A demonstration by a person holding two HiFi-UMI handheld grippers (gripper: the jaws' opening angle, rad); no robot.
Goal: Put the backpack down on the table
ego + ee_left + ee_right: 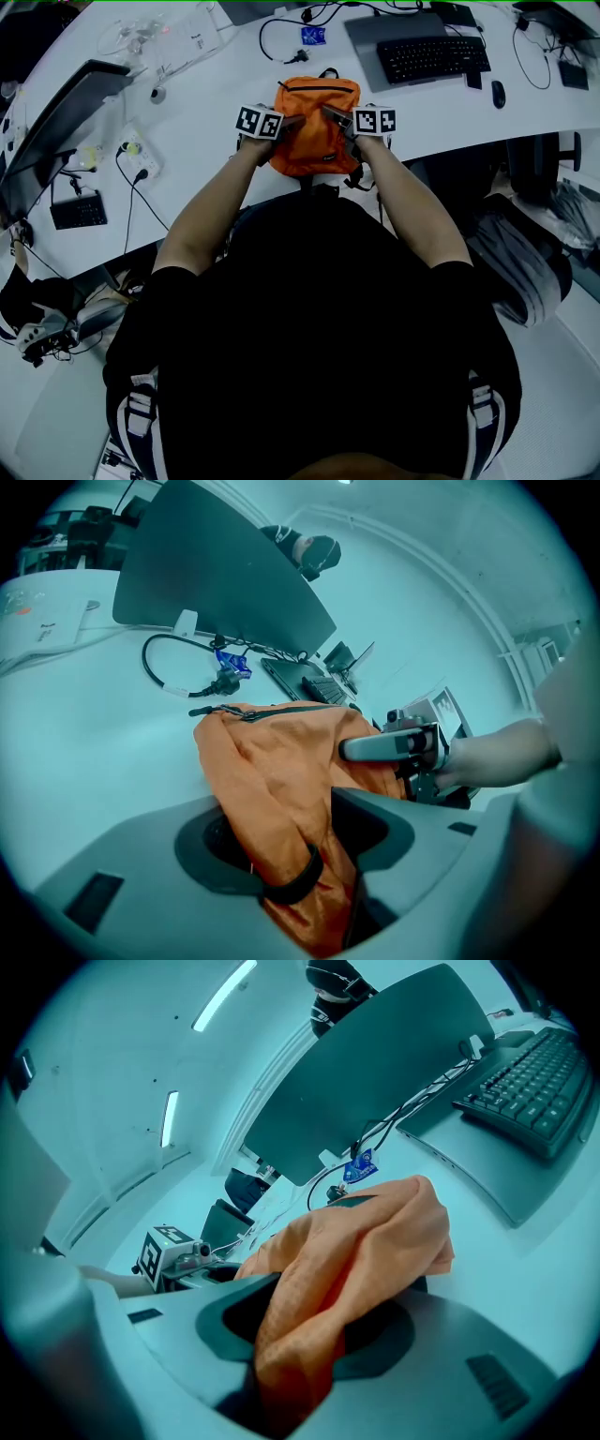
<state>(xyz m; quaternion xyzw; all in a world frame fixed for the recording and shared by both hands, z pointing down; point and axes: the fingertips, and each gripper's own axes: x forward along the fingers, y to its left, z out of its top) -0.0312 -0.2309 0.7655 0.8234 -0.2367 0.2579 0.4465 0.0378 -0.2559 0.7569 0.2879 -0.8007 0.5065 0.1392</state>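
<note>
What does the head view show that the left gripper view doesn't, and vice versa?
Head view only: the left gripper from outside with its marker cube, both forearms, and the mouse. Left gripper view only: orange fabric and a black strap lying between that gripper's parted jaws. Both: the orange backpack on the white table, with the right gripper at its other side.

left gripper (294, 121), right gripper (330, 114) side by side, jaws apart
</note>
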